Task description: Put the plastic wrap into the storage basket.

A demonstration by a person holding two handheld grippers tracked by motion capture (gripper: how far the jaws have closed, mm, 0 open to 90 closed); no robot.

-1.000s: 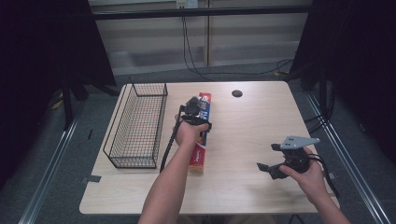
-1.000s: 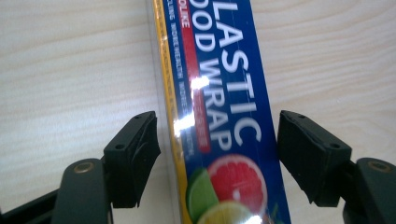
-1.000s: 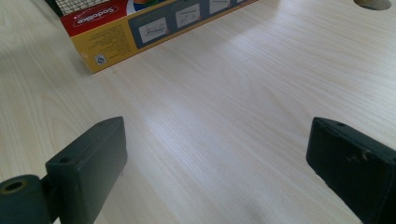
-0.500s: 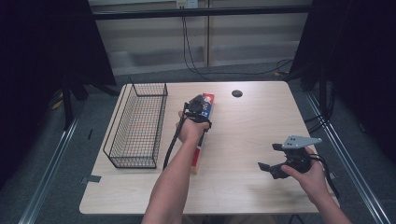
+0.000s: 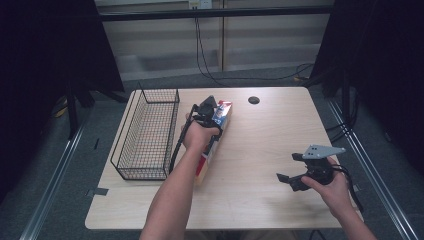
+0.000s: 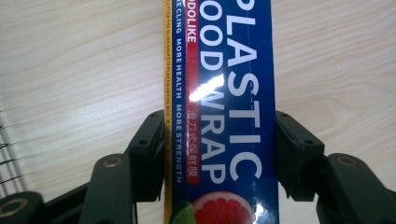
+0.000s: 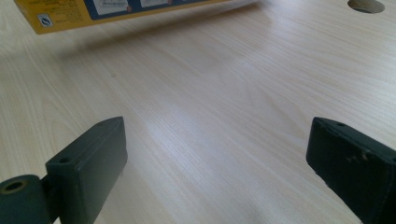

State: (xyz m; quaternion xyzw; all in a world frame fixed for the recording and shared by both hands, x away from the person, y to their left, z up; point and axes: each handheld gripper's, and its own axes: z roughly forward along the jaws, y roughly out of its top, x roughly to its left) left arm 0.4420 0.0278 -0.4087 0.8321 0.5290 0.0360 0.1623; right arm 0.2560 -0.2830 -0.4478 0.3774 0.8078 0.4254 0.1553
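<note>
A long blue and yellow plastic wrap box (image 5: 204, 165) lies lengthwise left of the table's middle, beside the basket. My left gripper (image 5: 206, 111) is shut on it near its far end. In the left gripper view both pads press the sides of the plastic wrap box (image 6: 224, 93), with my left gripper (image 6: 219, 140) straddling the printed face. From the right gripper view the box's yellow end (image 7: 93, 11) hangs just above the wood, with a shadow beneath it. My right gripper (image 5: 287, 167) hovers open at the right front of the table. Nothing lies between the jaws of my right gripper (image 7: 215, 154).
A black wire basket (image 5: 145, 135) stands along the table's left side, close to the box; its wires (image 6: 4, 149) show at the edge of the left gripper view. A round cable hole (image 5: 254, 100) sits near the far edge. Bare wood (image 5: 260, 145) separates the two hands.
My left hand has shifted slightly toward the far side with the box, whose near end has swung a little toward the basket. The right gripper has stayed put.
</note>
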